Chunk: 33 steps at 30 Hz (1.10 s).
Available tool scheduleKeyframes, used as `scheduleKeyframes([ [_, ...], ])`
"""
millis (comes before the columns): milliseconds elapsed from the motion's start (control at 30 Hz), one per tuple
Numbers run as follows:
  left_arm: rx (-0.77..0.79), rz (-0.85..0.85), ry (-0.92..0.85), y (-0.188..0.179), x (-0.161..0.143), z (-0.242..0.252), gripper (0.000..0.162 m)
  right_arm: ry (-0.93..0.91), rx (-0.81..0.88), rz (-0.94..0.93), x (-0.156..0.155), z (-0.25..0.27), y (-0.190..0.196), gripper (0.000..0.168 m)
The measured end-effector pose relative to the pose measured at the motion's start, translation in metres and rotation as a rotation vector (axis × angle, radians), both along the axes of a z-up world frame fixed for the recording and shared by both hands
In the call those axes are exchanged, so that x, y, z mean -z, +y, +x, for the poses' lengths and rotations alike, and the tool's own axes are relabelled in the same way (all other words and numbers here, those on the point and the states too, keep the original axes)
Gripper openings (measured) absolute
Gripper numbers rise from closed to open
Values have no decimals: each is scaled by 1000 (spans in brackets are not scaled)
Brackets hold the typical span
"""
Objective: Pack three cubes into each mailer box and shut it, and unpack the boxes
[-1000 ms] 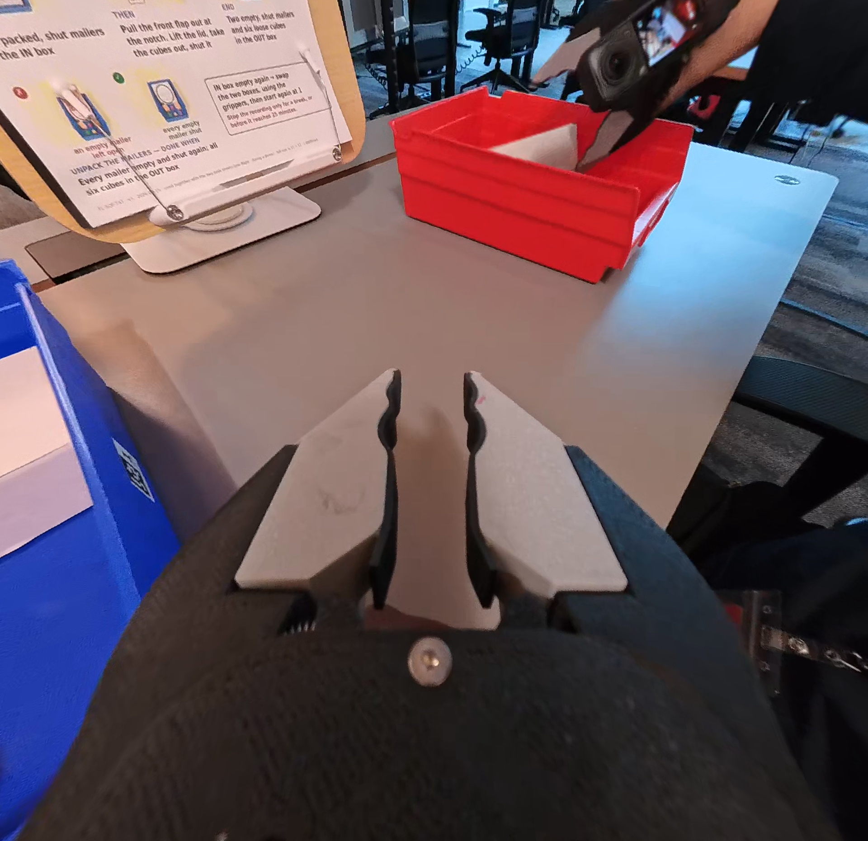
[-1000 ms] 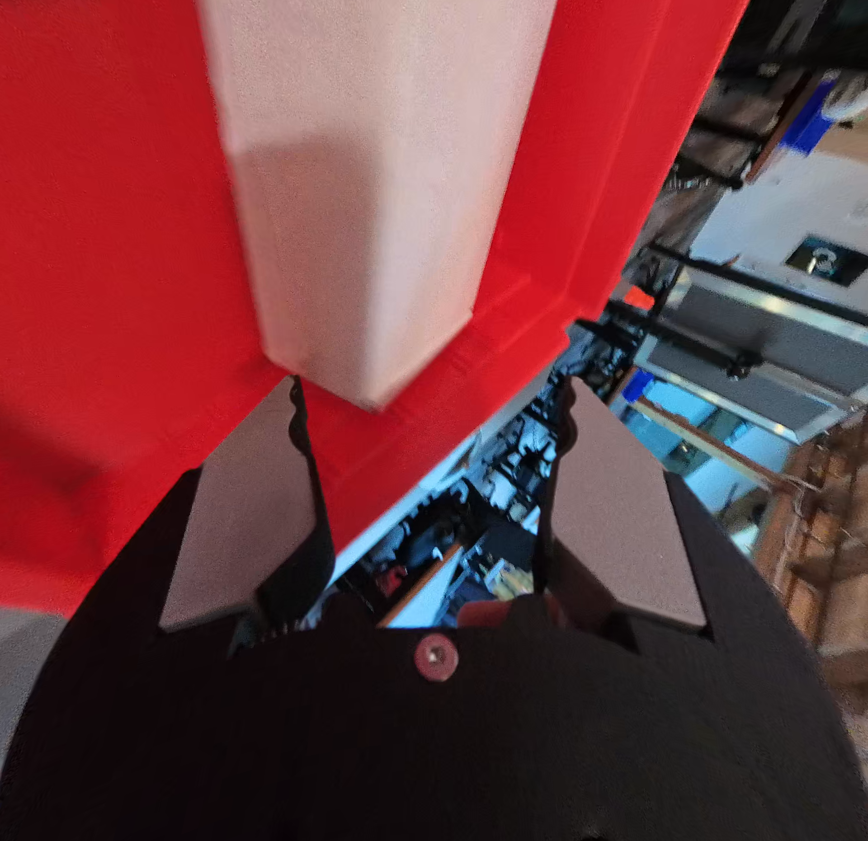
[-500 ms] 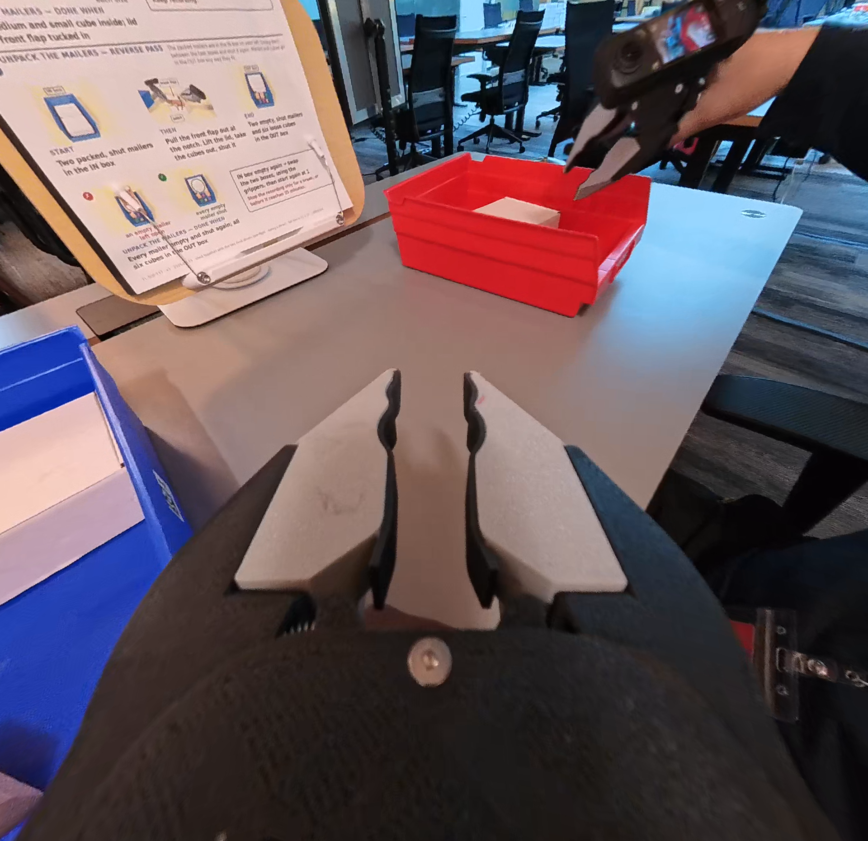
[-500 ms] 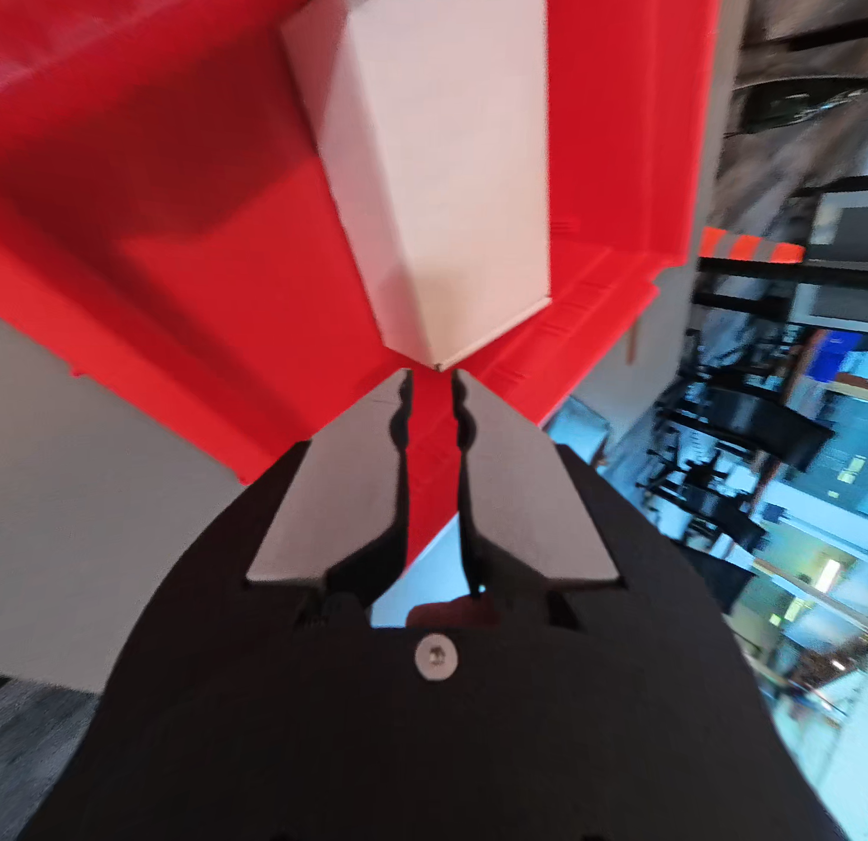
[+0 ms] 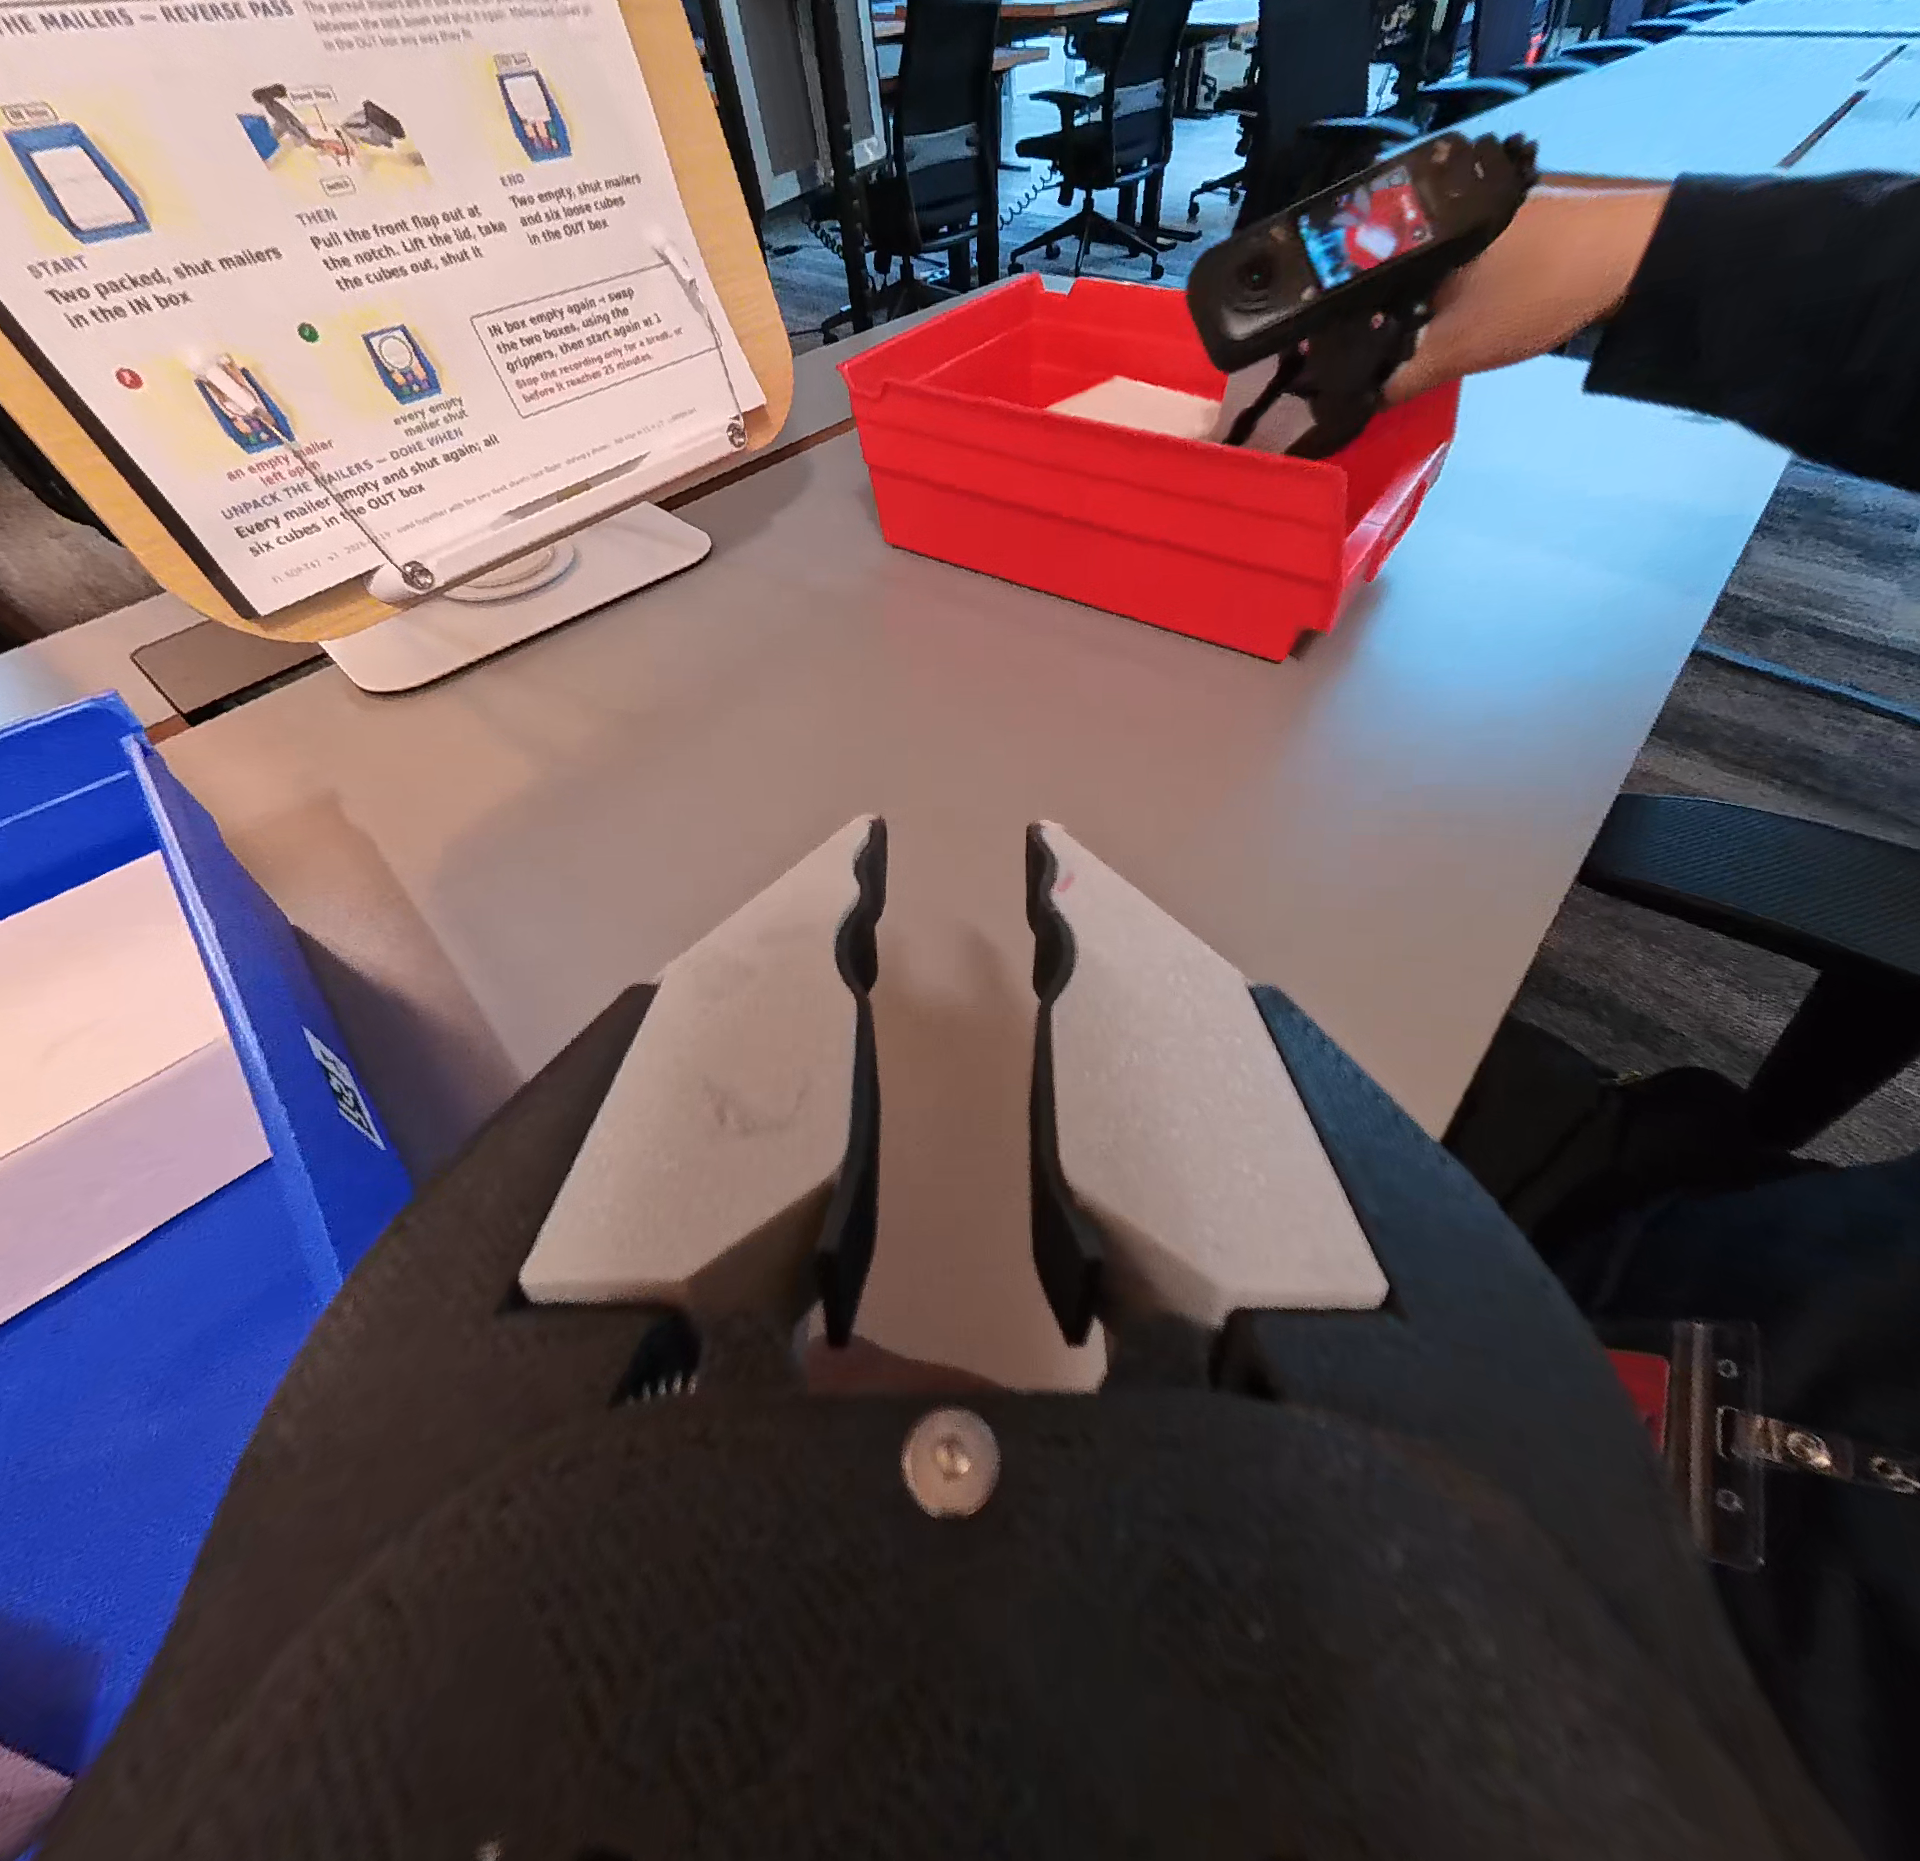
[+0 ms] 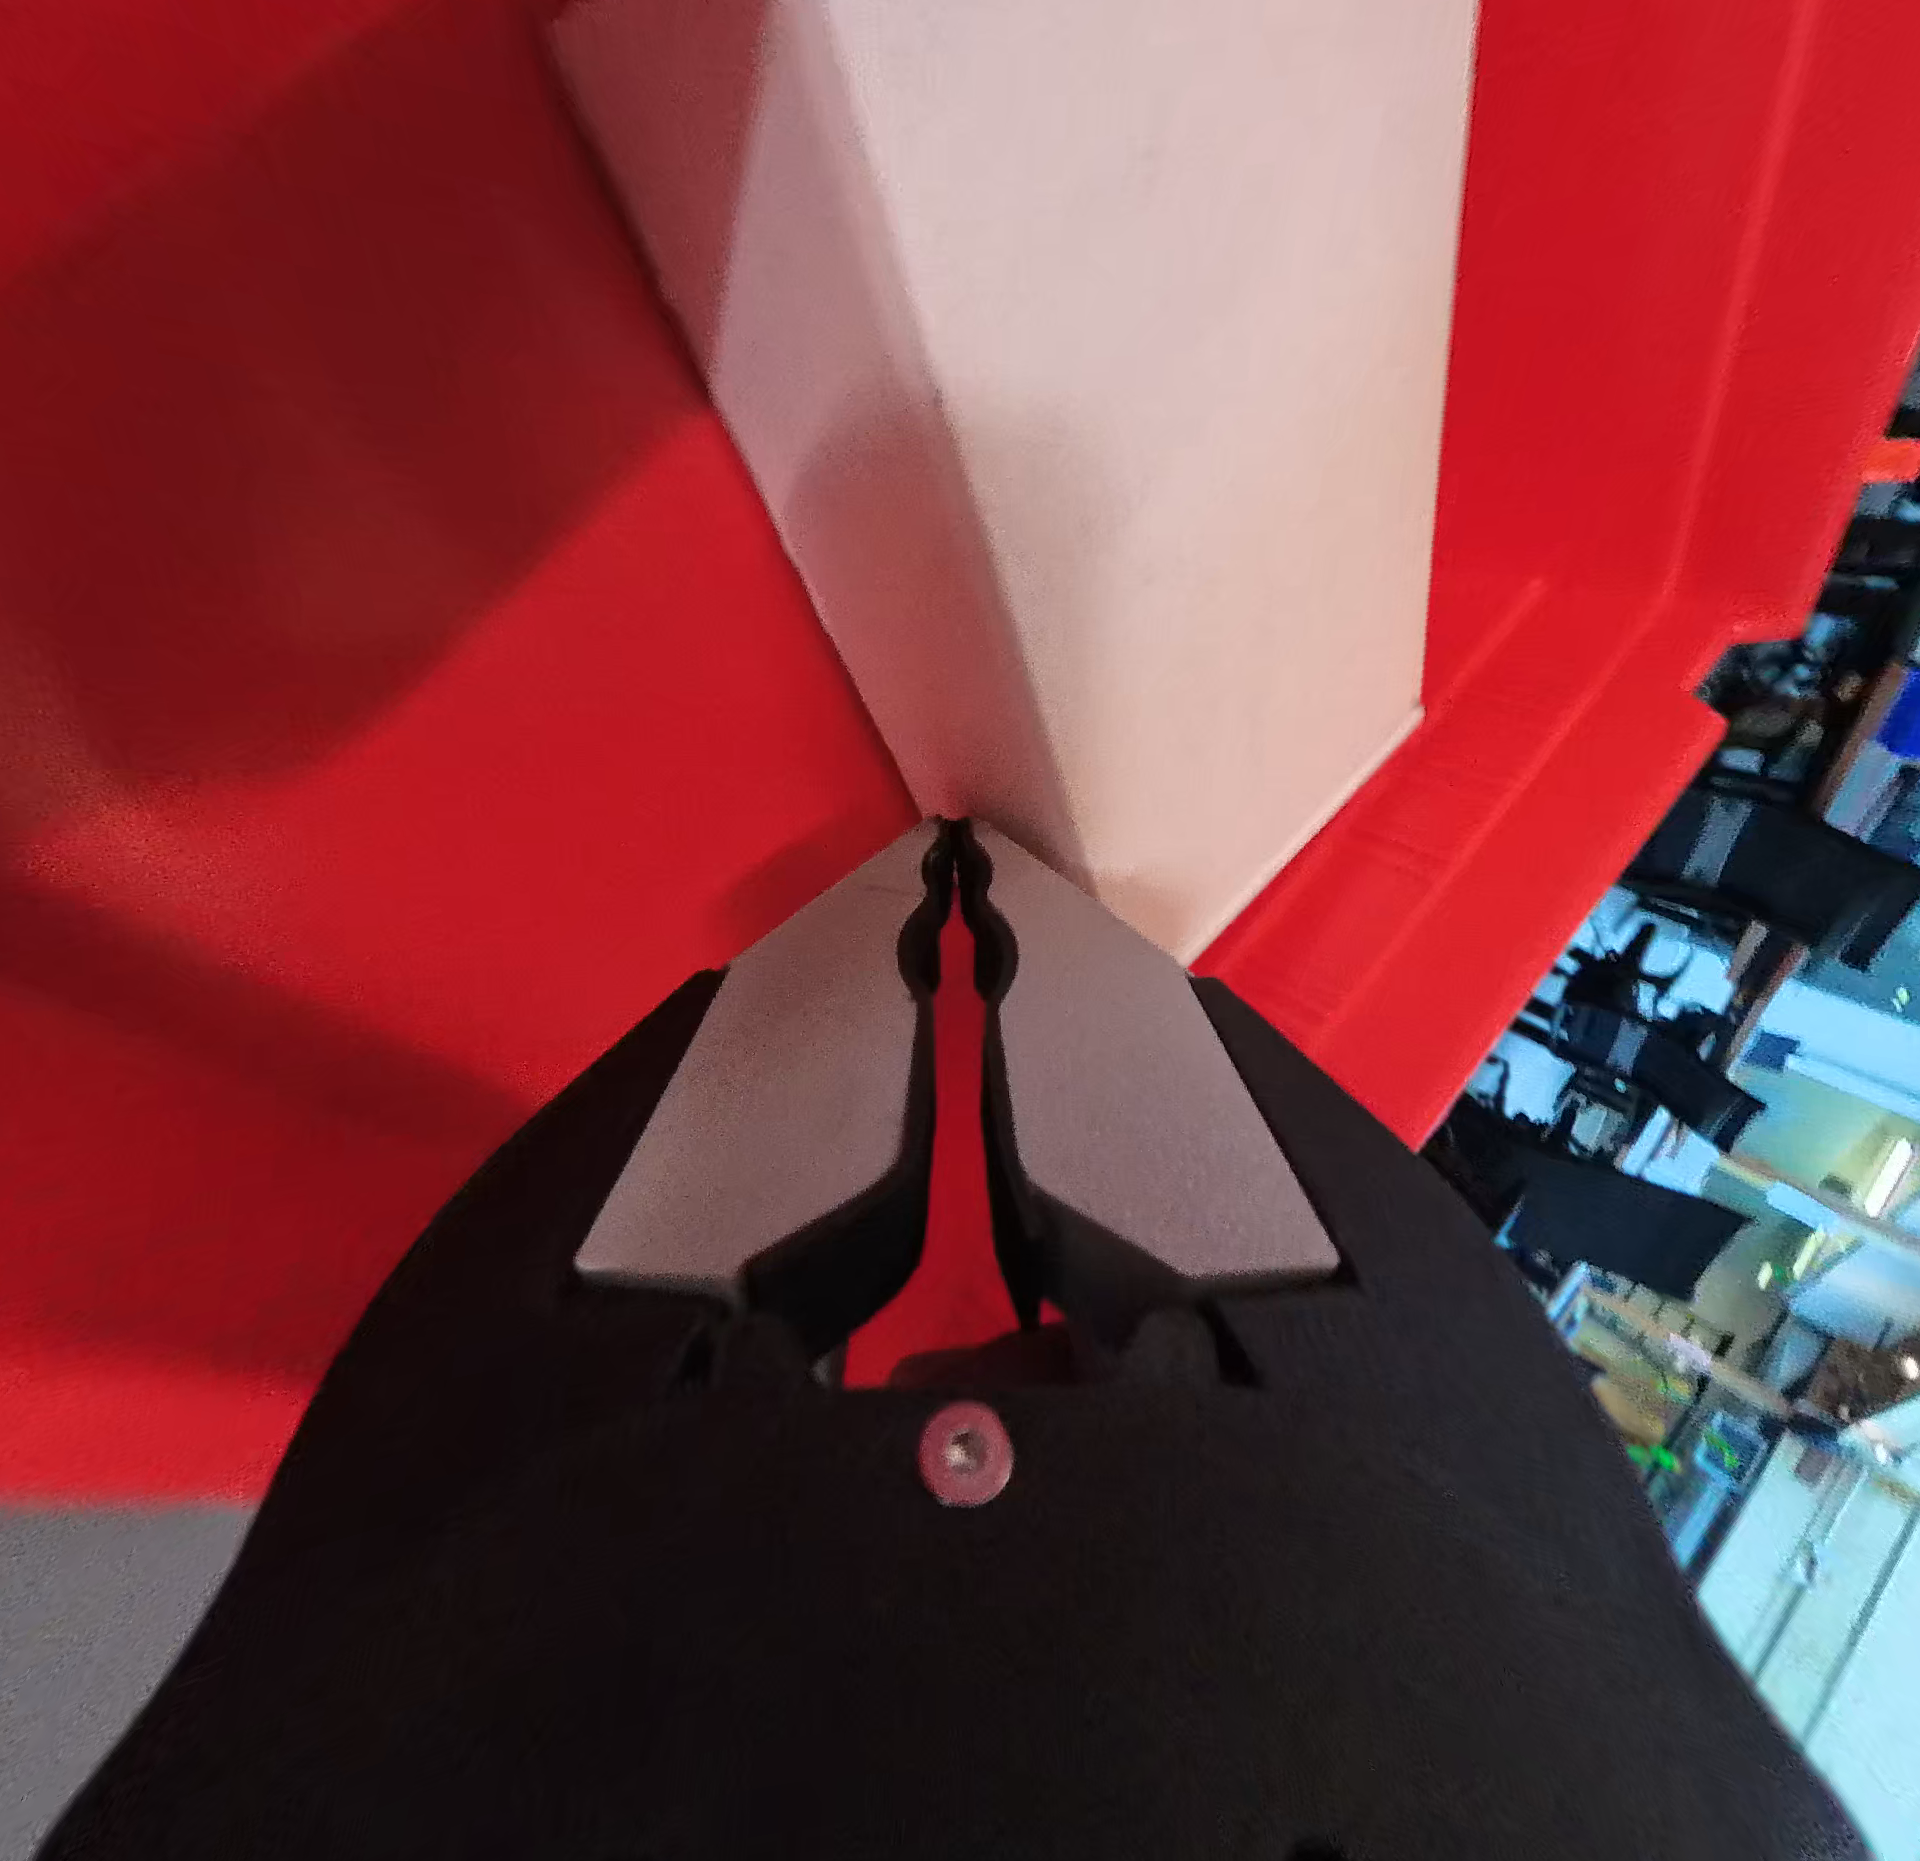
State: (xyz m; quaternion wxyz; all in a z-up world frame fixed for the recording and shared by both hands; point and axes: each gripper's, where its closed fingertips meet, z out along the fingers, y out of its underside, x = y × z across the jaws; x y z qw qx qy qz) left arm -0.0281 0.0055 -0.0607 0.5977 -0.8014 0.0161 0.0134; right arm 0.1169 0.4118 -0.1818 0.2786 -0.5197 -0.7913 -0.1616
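Blue bin (image 5: 156, 1240) at far left holds a white mailer box (image 5: 94, 1063). Left gripper (image 5: 956, 876) idle over the tabletop (image 5: 1039, 689), jaws slightly parted, empty. Right gripper (image 6: 954, 832) clenched, tips at the corner of a white mailer box (image 6: 1091, 357) inside the red bin (image 6: 312, 564); pinch unconfirmed. Likely nudging or seating the mailer. Next: release, retreat.

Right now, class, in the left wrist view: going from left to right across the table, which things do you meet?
Blue bin → instruction sheet on its stand → red bin holding a white mailer box → right tongs reaching into the red bin.
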Motion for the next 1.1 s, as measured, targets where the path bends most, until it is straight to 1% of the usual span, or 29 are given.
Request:
scheduleKeyframes([
  [100,-10,-1,-2,-1,1,-4,24,75,32,80,-1,-16,17,0],
  [133,-12,3,-6,-2,0,-5,24,93,32,71,1,-21,16,0],
  [233,-18,11,-14,-3,-1,-8,24,147,11,-35,8,-36,0,0],
  [300,-17,13,-19,-4,-1,-9,24,196,7,-30,5,-46,2,0],
  [433,-15,9,-14,-3,0,-8,24,279,107,-105,5,-55,8,0],
  [533,-19,10,-2,-5,-2,-8,24,319,141,-208,2,-55,-1,0],
  [600,-24,22,-1,-8,-6,-10,24,349,135,-208,-9,-52,-3,0],
  [667,-25,37,-11,-11,-9,-11,24,363,105,-249,-15,-50,-14,0],
  [733,-19,49,-25,-11,-12,-11,24,326,51,-327,-10,-49,-33,0],
  [767,-15,52,-29,-10,-12,-10,24,314,30,-337,-7,-50,-39,0],
  [833,-12,50,-24,-9,-13,-8,24,324,6,-320,-3,-58,-41,0],
  [900,-7,44,-10,-8,-13,-5,24,342,12,-365,2,-70,-48,0],
  [933,-8,41,-1,-8,-13,-4,24,358,32,-358,4,-76,-46,0],
  [1000,-13,35,10,-9,-12,-4,24,391,96,-272,1,-83,-30,0],
  [1100,-28,40,-2,-13,-12,-9,24,463,142,-269,-8,-92,-23,0],
])
